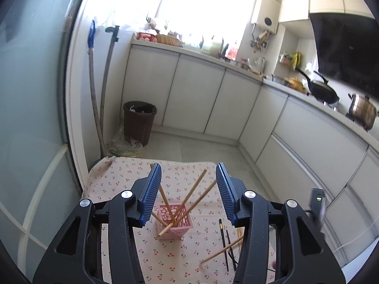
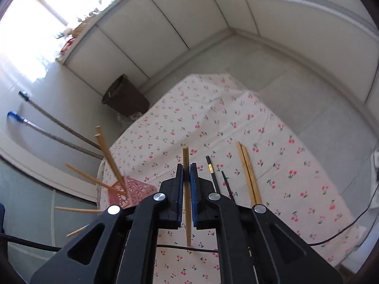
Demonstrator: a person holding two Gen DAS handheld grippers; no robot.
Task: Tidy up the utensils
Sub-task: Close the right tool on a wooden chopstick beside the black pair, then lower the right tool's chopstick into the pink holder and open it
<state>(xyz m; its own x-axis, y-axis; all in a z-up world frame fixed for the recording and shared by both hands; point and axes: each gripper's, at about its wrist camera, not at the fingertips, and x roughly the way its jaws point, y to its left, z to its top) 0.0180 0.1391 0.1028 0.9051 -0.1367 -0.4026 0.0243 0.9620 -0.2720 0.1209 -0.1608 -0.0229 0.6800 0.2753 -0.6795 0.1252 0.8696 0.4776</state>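
right gripper clamped on one wooden chopstick, lifted off worktop for the drop | left gripper half open, empty, hovering over pink holder, far-left | your loose chopsticks lie right

The right hand-held gripper is matt black plastic with ribbed blue pads and shiny metal pivot pins; between its pads sits a chopstick of pale, smooth bare wood. Right of it lie two glossy black chopsticks, one with a gold band, and a wooden pair. Ahead of the left hand-held gripper, of the same plastic, stands a holder of pink openwork plastic. The table wears matt, creased cloth printed with cherries.
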